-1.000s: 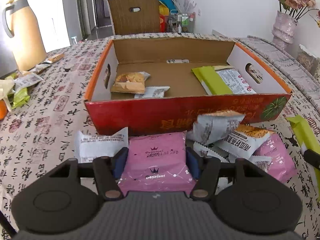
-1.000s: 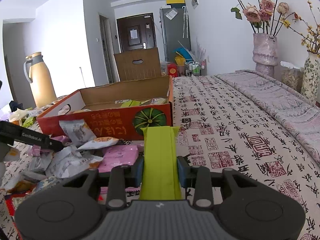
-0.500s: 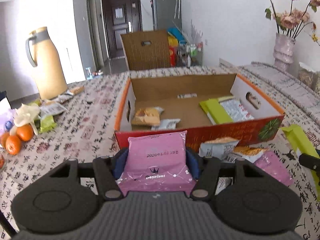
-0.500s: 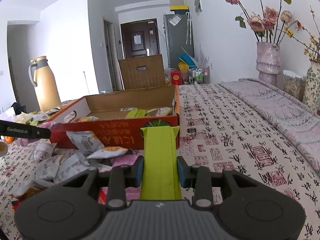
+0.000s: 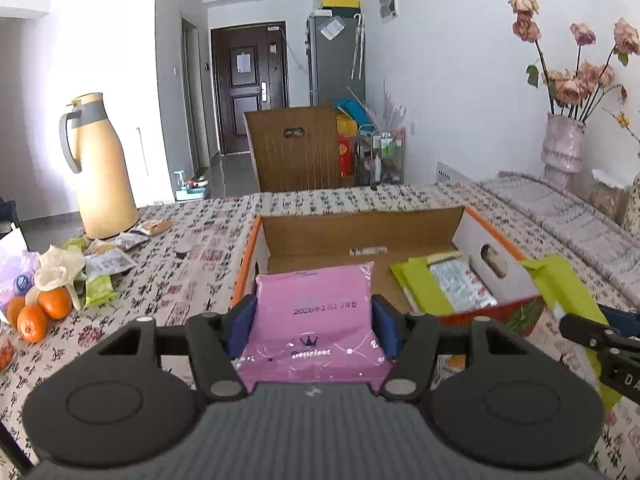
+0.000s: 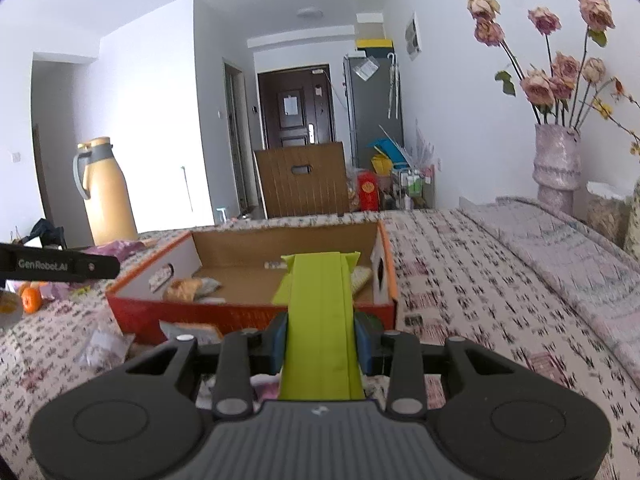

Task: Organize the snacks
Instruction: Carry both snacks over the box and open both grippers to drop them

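My left gripper (image 5: 314,326) is shut on a pink snack pack (image 5: 316,316), held in the air just before the near wall of the open red-and-orange cardboard box (image 5: 492,240). A long lime-green snack pack (image 6: 320,328) is clamped in my right gripper (image 6: 320,344), its far end over the box's near wall (image 6: 240,314). That green pack (image 5: 560,284) and the right gripper also show at the right edge of the left wrist view. Inside the box lie a green pack (image 5: 420,288), a silver pack (image 5: 460,284) and a biscuit pack (image 6: 184,288).
Loose snack packs (image 6: 104,344) lie on the patterned tablecloth in front of the box. Oranges (image 5: 40,312), more packets and a yellow thermos jug (image 5: 102,168) stand at the left. A vase of dried roses (image 6: 556,164) and a chair back (image 5: 296,148) are behind.
Both grippers have risen with their packs off the table and come closer to the box. The pink pack left the pile and now hangs before the box's opening.
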